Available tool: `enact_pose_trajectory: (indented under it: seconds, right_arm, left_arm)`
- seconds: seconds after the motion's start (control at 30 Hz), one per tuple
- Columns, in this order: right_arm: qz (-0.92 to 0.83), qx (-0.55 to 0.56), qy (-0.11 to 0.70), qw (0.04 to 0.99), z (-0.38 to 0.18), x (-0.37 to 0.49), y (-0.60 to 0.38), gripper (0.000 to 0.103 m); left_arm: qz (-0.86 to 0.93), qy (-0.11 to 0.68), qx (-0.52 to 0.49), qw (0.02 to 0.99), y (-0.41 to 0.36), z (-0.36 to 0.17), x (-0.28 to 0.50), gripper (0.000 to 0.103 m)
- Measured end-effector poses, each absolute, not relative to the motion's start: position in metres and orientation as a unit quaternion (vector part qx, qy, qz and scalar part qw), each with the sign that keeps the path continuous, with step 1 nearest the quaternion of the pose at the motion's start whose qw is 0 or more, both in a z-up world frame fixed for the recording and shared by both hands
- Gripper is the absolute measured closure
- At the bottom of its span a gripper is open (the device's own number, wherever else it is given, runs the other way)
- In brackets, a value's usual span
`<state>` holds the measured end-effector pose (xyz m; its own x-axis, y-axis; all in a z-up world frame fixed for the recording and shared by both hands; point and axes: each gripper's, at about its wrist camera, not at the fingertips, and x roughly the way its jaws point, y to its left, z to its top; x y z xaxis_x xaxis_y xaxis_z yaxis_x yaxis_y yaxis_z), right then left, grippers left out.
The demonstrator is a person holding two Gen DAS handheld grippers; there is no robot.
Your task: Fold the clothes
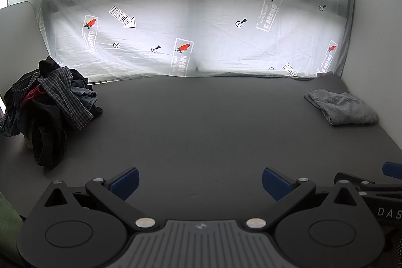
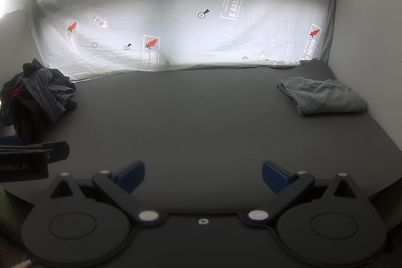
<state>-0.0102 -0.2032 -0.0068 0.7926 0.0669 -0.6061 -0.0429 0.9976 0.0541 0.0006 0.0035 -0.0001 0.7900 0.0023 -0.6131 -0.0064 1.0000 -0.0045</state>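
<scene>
A heap of dark unfolded clothes (image 1: 50,107), with a plaid shirt on top, lies at the far left of the grey table (image 1: 201,122); it also shows in the right wrist view (image 2: 37,97). A folded grey garment (image 1: 341,106) lies at the far right by the wall, seen too in the right wrist view (image 2: 321,97). My left gripper (image 1: 200,181) is open and empty near the table's front edge. My right gripper (image 2: 203,176) is open and empty beside it, to its right. Both are far from the clothes.
A printed white sheet (image 1: 196,16) hangs behind the table. White walls close the left and right sides (image 2: 371,42). The left gripper's body (image 2: 27,160) shows at the left edge of the right wrist view, and the right gripper's body (image 1: 377,190) at the right edge of the left wrist view.
</scene>
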Motion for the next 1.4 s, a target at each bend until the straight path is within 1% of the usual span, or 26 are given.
enact_pose_trajectory:
  seconds: [0.3,0.97,1.4]
  right_arm:
    - [0.029,0.014,0.322,0.946,-0.003,-0.005,-0.202,0.002]
    - [0.042,0.018,0.323,0.945,-0.015,-0.002,-0.211,0.002]
    - [0.034,0.019,0.328,0.944,-0.01,-0.002,-0.208,0.002]
  left_arm:
    - [0.008,0.323,-0.001,0.946,-0.002,0.003,0.002,0.0]
    - [0.026,0.326,-0.004,0.945,-0.007,0.002,0.007,0.0]
    - [0.023,0.326,-0.006,0.945,-0.005,0.001,0.008,0.0]
